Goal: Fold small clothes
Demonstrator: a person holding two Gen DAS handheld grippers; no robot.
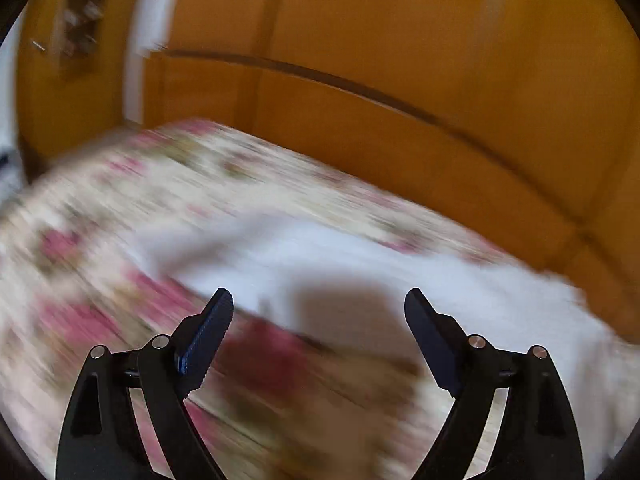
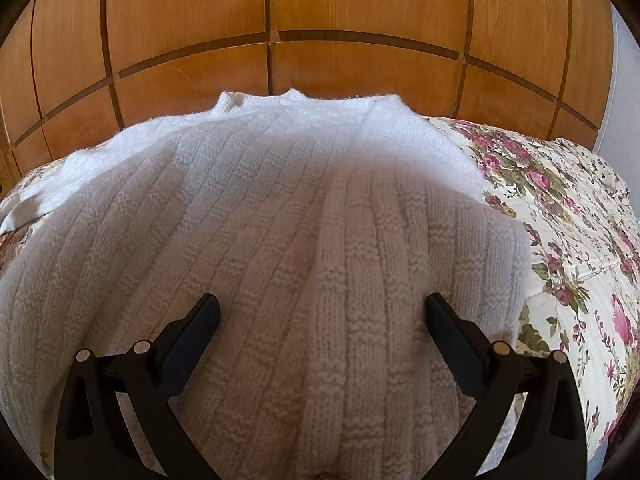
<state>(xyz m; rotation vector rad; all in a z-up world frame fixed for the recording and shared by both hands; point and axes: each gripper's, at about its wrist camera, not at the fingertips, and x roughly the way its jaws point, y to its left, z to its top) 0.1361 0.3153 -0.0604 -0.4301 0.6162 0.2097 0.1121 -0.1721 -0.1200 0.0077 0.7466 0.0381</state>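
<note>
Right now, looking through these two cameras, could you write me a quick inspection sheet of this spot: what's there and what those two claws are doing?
Surface: a floral bedspread, cream with pink roses, covers the bed.
Job's things: one white knitted sweater lies spread flat on the bedspread; it also shows as a white blur in the left view.
Clutter: nothing seen on the bed besides the sweater.
Grippers: left claw open, empty, above the sweater's edge, its view smeared by motion; right claw open, empty, over the middle of the sweater.
Cables: nothing seen.
Surroundings: wooden wardrobe panels stand behind the bed; a white strip at the left view's edge is too blurred to identify.
</note>
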